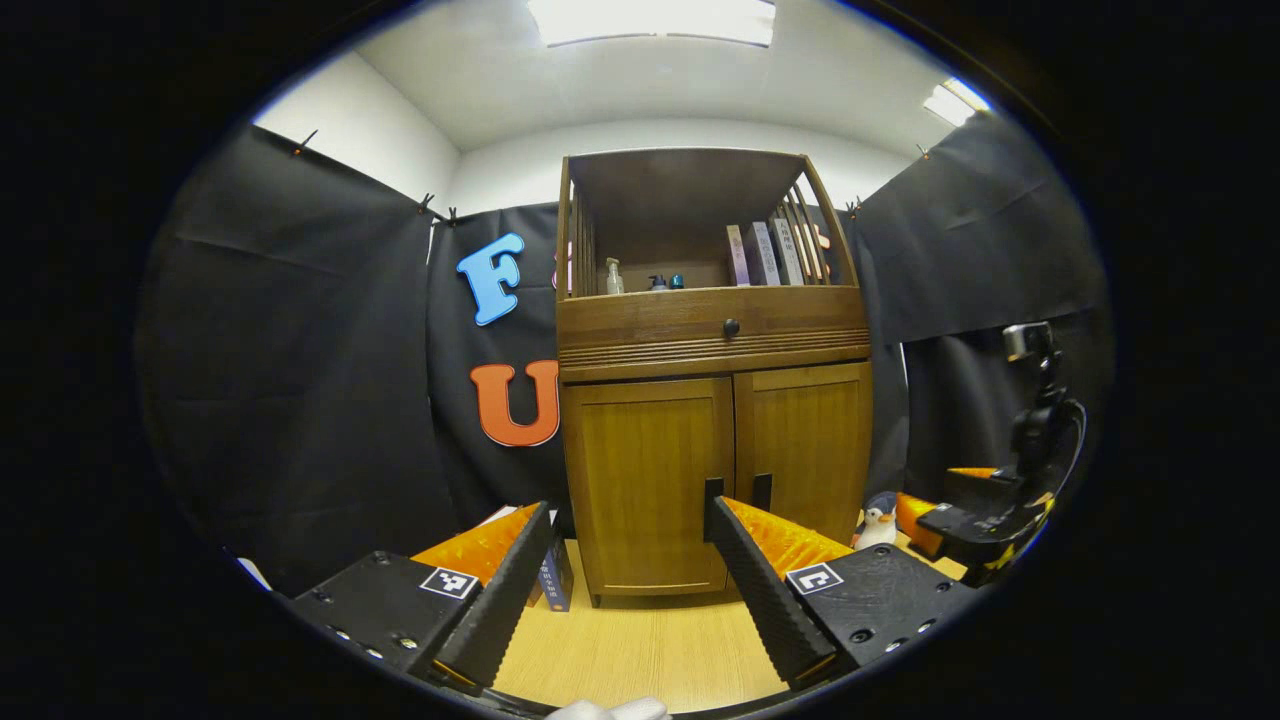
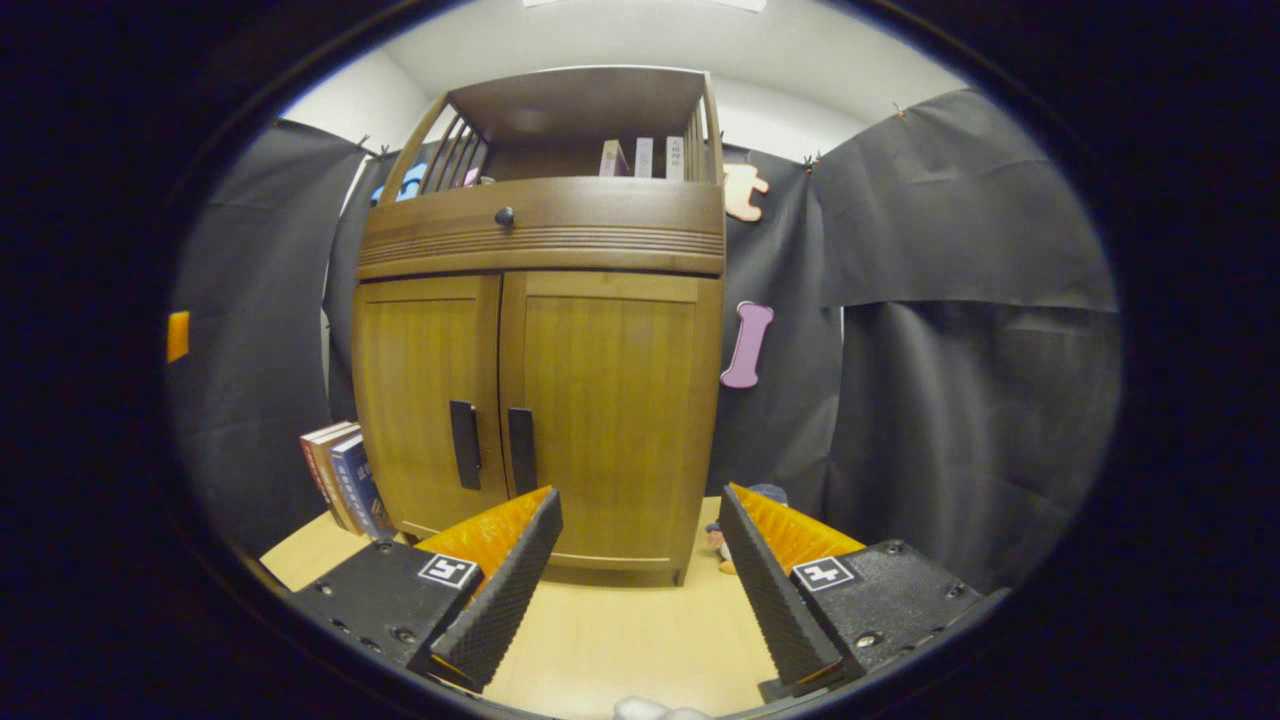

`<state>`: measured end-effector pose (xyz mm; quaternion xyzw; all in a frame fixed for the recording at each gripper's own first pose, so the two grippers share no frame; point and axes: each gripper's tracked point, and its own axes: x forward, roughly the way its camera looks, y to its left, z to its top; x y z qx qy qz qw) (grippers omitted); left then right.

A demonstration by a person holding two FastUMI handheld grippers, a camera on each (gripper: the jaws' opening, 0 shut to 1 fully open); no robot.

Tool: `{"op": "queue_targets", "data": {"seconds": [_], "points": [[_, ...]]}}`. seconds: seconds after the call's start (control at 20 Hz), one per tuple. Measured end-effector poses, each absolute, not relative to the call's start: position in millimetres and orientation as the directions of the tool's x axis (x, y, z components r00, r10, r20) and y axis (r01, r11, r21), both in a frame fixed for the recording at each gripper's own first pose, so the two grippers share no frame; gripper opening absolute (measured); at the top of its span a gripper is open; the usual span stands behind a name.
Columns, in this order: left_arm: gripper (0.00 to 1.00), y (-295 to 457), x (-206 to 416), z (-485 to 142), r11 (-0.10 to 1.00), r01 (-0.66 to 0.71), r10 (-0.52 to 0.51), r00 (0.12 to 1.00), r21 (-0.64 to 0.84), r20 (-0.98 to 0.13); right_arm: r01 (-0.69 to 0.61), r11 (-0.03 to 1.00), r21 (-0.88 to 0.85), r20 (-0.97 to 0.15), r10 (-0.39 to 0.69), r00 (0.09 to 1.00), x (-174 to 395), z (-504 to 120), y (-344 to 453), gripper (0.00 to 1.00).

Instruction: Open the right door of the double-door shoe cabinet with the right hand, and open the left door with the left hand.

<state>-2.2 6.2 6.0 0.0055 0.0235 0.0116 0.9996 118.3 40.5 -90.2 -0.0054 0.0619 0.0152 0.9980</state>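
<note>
**Wooden shoe cabinet stands shut, both grippers wide and clear of it**

Wooden and brown, the shoe cabinet (image 1: 715, 400) stands on a pale table (image 1: 640, 660) against the black cloth wall, its two lower doors closed. In the left gripper view, the left door (image 1: 650, 480) and the right door (image 1: 805, 450) meet at a centre seam, each carrying a dark vertical handle beside that seam. A drawer with a round knob (image 1: 731, 327) sits above them, and an open shelf on top holds books (image 1: 765, 253) and small bottles (image 1: 640, 280).

The left gripper (image 1: 630, 560) hangs in front of the left door with its jaws spread wide and nothing between them, apart from the cabinet. The right gripper (image 2: 640, 560) faces the right door (image 2: 610, 420) from nearer in, jaws likewise spread and holding nothing. In the right gripper view, a few books (image 2: 345, 480) lean beside the cabinet's left side. In the left gripper view, a small penguin toy (image 1: 878, 522) stands near the cabinet's right foot, with the right gripper farther right.
</note>
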Motion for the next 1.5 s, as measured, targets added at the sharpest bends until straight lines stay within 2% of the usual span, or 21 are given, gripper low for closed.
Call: {"op": "queue_targets", "data": {"seconds": [0.2,0.25,0.3,0.5,0.55,0.6,0.75,0.95,1.25,1.4,1.5], "points": [[0.96,0.9,3.2,7.5,0.998,-0.066,0.066,0.997,0.005,-0.049,-0.114,0.993,0.023,-0.151,0.116,0.982,175.2,-113.1,72.3,1.00],[1.00,-1.4,5.4,7.7,0.997,-0.076,0.076,0.996,0.006,-0.054,-0.132,0.991,0.035,-0.154,0.136,0.979,191.0,-116.5,81.7,1.00],[0.96,-1.6,6.4,9.8,0.996,-0.088,0.089,0.995,0.013,-0.053,-0.146,0.988,0.045,-0.156,0.152,0.976,204.0,-118.7,91.4,1.00],[0.96,0.3,11.6,14.5,0.989,-0.140,0.141,0.989,0.046,-0.035,-0.203,0.978,0.053,-0.169,0.209,0.963,256.0,-131.3,129.0,1.00],[1.00,0.6,12.4,14.6,0.988,-0.149,0.151,0.988,0.048,-0.032,-0.211,0.976,0.055,-0.186,0.217,0.958,269.3,-137.2,139.6,1.00],[0.96,1.6,13.7,13.4,0.986,-0.160,0.162,0.986,0.049,-0.031,-0.217,0.974,0.058,-0.195,0.225,0.955,279.0,-140.4,147.5,1.00],[0.96,8.7,15.2,6.9,0.979,-0.194,0.197,0.979,0.059,-0.047,-0.229,0.972,0.050,-0.213,0.234,0.948,305.9,-149.1,168.9,0.99],[0.96,18.3,15.3,1.8,0.973,-0.225,0.229,0.972,0.056,-0.057,-0.258,0.965,0.042,-0.252,0.260,0.932,326.0,-155.8,187.1,0.93],[0.96,34.1,8.2,-5.6,0.967,-0.251,0.254,0.965,0.054,-0.064,-0.251,0.967,0.035,-0.271,0.251,0.929,333.0,-160.3,194.5,0.63],[0.96,40.5,2.6,-7.7,0.966,-0.253,0.256,0.964,0.045,-0.067,-0.204,0.977,0.055,-0.280,0.212,0.936,337.1,-162.0,193.4,0.38],[0.96,44.4,-2.8,-6.5,0.966,-0.255,0.257,0.965,0.035,-0.061,-0.200,0.978,0.053,-0.283,0.207,0.937,336.7,-162.1,193.6,0.36]]}}
